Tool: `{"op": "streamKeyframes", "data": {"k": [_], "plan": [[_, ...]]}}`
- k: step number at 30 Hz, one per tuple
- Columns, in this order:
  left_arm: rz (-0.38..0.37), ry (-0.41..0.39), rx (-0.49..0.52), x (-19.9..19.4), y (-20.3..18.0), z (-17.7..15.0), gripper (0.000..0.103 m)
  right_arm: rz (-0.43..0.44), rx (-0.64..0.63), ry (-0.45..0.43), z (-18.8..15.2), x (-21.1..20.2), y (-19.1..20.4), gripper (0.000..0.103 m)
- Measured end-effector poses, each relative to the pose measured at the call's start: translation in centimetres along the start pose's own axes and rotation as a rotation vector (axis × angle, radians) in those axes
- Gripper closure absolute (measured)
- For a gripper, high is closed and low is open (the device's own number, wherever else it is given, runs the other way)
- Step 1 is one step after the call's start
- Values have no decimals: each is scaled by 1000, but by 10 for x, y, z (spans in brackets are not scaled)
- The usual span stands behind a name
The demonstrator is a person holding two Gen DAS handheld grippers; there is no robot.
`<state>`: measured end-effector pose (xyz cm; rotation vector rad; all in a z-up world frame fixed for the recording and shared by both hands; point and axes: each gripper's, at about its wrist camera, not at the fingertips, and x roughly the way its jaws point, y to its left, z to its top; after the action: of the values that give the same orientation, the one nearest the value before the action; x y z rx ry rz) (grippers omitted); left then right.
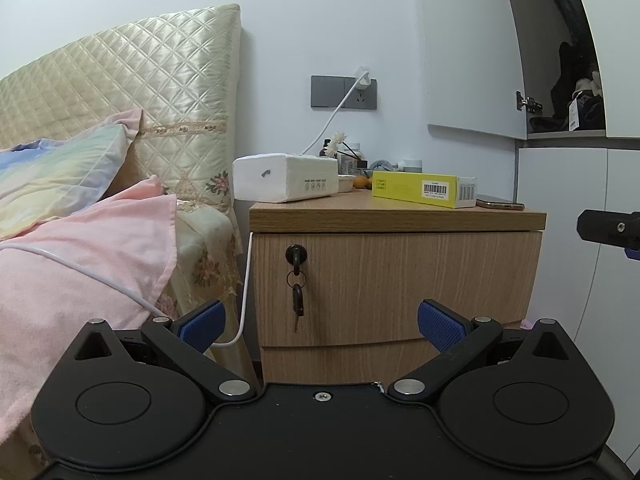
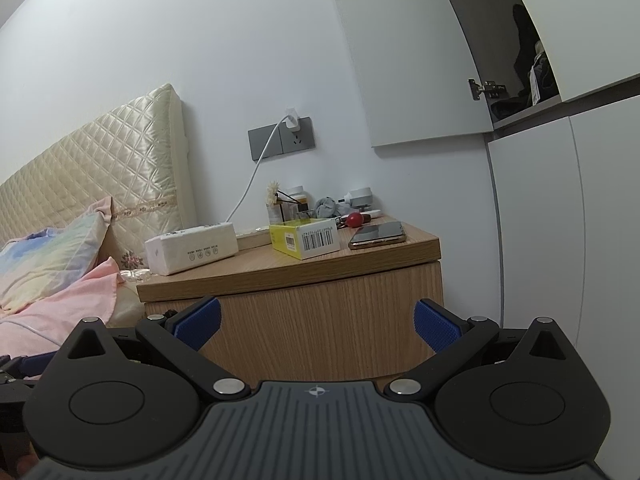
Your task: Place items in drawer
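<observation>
A wooden nightstand [image 1: 396, 216] stands beside the bed, its top drawer [image 1: 400, 284] shut, with a key [image 1: 297, 258] in the lock and a second key hanging below. On top lie a white tissue pack [image 1: 285, 178], a yellow box [image 1: 420, 189] and a phone [image 1: 500, 204]. My left gripper [image 1: 320, 326] is open and empty, facing the drawer front from a short way off. My right gripper [image 2: 317, 326] is open and empty too, lower right of the nightstand [image 2: 288, 268]; tissue pack [image 2: 192, 248], yellow box [image 2: 306, 238] and phone [image 2: 378, 235] show above it.
The bed with a pink blanket [image 1: 80, 248] and quilted headboard [image 1: 120, 92] fills the left. A white charging cable [image 1: 248, 280] hangs from the wall socket [image 1: 344, 92] past the nightstand's left side. White wardrobe doors [image 1: 568, 240] stand at the right. Small bottles and a red ball [image 2: 354, 219] sit at the back.
</observation>
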<state>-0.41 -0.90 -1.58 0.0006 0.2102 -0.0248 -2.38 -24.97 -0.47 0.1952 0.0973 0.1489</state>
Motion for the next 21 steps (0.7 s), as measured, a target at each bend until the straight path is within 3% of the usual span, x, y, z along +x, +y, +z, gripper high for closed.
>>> {"op": "streamKeyframes", "data": {"k": [8, 15, 21], "plan": [[-1, -19, 13, 0, -6, -1, 1, -3, 57, -37, 7, -17, -17, 0], [0, -12, -35, -4, 2, -4, 1, -13, 53, -39, 8, -23, -23, 0], [7, -15, -16, -6, 0, -10, 1, -14, 28, -38, 8, -23, -24, 0]]}}
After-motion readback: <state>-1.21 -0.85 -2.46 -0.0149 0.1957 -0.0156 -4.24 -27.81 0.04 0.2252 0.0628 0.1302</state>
